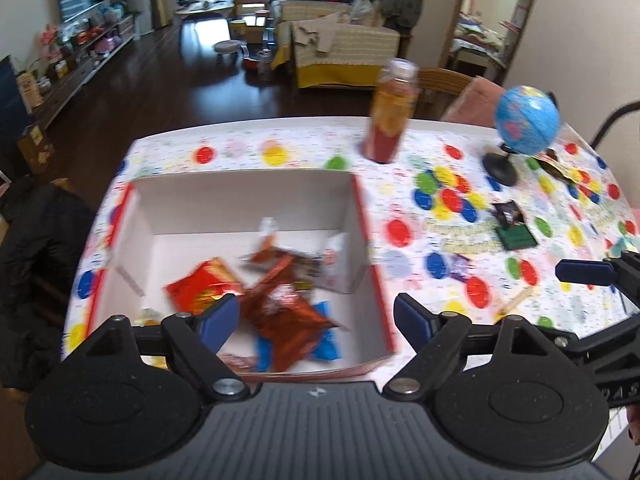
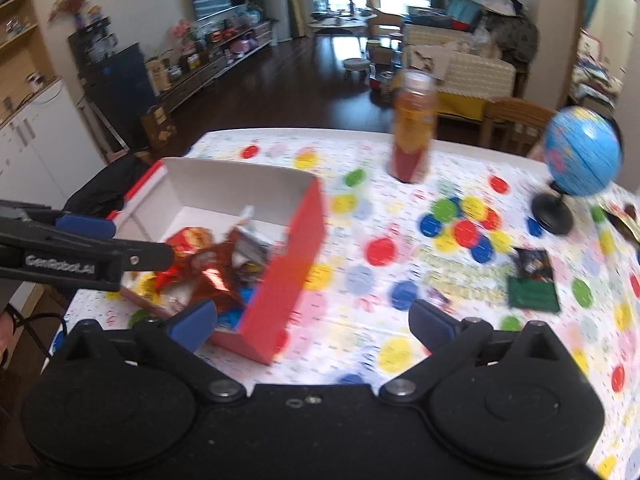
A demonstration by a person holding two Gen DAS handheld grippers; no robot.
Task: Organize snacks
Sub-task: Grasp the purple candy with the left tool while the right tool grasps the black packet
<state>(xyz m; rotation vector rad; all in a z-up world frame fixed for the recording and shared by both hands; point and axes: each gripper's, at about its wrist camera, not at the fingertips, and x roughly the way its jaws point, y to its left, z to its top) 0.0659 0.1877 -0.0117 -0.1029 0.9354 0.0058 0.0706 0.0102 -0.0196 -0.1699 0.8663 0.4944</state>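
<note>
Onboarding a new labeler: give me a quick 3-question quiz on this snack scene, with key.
1. True or false: both hand-held grippers are open and hold nothing.
2. Where do most snack packets lie? A) in the red-and-white box B) beside the globe C) on the floor
3. What tall item stands upright on the table beyond the box?

Key:
1. True: left hand-held gripper, right hand-held gripper.
2. A: red-and-white box, snack packets, globe.
3. A bottle of reddish drink on the table.
</note>
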